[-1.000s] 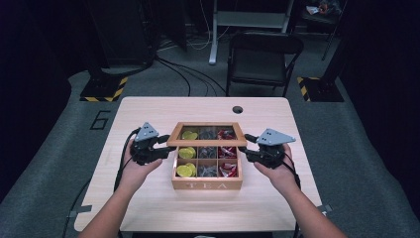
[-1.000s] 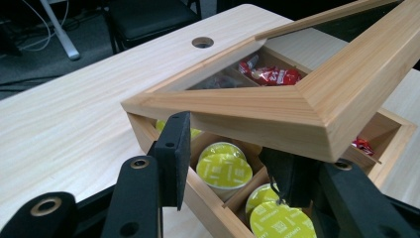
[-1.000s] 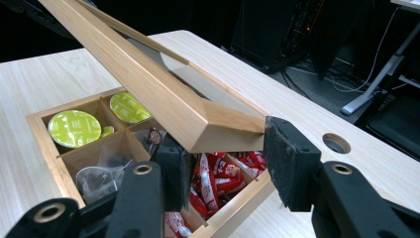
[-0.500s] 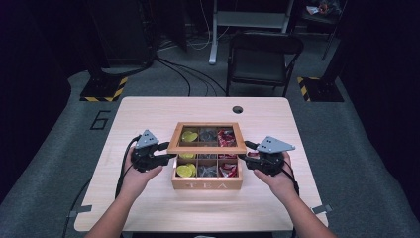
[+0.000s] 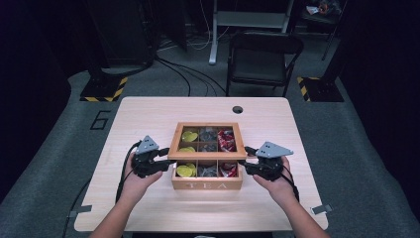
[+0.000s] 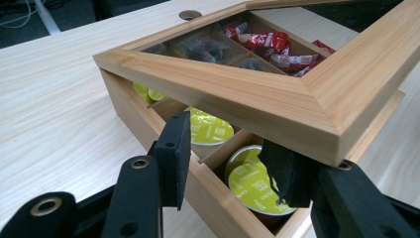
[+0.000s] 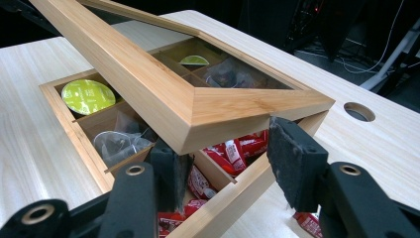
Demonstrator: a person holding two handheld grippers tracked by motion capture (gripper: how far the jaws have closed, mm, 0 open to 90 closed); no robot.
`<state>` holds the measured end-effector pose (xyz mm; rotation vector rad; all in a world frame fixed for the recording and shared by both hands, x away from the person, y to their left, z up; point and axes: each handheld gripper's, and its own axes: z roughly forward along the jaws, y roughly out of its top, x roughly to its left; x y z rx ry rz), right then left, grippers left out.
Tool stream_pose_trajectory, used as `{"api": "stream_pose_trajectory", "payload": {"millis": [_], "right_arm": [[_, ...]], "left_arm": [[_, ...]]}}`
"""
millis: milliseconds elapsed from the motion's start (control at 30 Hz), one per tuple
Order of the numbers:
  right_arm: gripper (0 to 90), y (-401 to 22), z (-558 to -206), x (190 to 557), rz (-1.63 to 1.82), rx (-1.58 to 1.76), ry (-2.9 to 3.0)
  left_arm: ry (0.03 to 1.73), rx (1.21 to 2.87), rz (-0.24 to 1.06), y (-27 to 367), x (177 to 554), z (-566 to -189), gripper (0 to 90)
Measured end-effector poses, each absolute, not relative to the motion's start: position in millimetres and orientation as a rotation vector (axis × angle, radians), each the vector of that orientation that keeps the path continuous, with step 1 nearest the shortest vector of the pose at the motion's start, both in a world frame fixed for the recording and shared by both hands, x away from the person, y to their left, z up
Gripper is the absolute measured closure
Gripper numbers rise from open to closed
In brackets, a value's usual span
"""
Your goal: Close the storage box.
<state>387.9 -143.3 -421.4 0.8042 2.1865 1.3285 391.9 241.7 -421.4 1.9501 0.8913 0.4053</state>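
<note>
A wooden tea box (image 5: 207, 184) stands on the bench (image 5: 148, 114), near the middle and toward the near edge, with "TEA" on its near wall. Its framed glass lid (image 5: 207, 155) is raised at the near side and tilted, hanging over the box.

Left gripper (image 5: 159, 163): at the left end of the lid, by the lid's near-left corner. In the left gripper view the gripper (image 6: 233, 163) has its jaws partly open, one pad outside the box's wall and the other under the lid's corner, over a compartment; the lid's edge lies above them. Whether the pads press on the wood cannot be told.

Right gripper (image 5: 247, 162): at the right end of the lid, by its near-right corner. In the right gripper view the gripper (image 7: 223, 163) has jaws that have just been opening; they stand partly apart, the lid's corner above and between them, one pad beside the box's wall. No firm pinch on the lid is visible.

Count: one box with nine compartments in three rows of three; two grippers. The left column holds yellow-green capsules (image 6: 210, 130), the middle column clear sachets (image 7: 116, 141), the right column red packets (image 7: 233, 148). One red packet (image 7: 309, 223) lies on the bench just outside the box.
</note>
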Motion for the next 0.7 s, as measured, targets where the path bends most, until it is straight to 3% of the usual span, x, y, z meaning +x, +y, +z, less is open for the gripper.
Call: {"api": "stream_pose_trajectory", "payload": {"millis": [267, 367, 700], "right_arm": [[50.9, -144, -427, 387, 1.325, 0.794, 2.202], [50.9, -143, -430, 385, 1.319, 0.813, 2.206], [50.9, -144, -436, 384, 1.338, 0.823, 2.200]], "left_arm": [[0.886, 1.937, 0.351, 244, 378, -423, 52.4], [0.873, 1.940, 0.338, 243, 375, -423, 57.6], [0.890, 1.942, 0.328, 240, 372, -426, 57.8]]}}
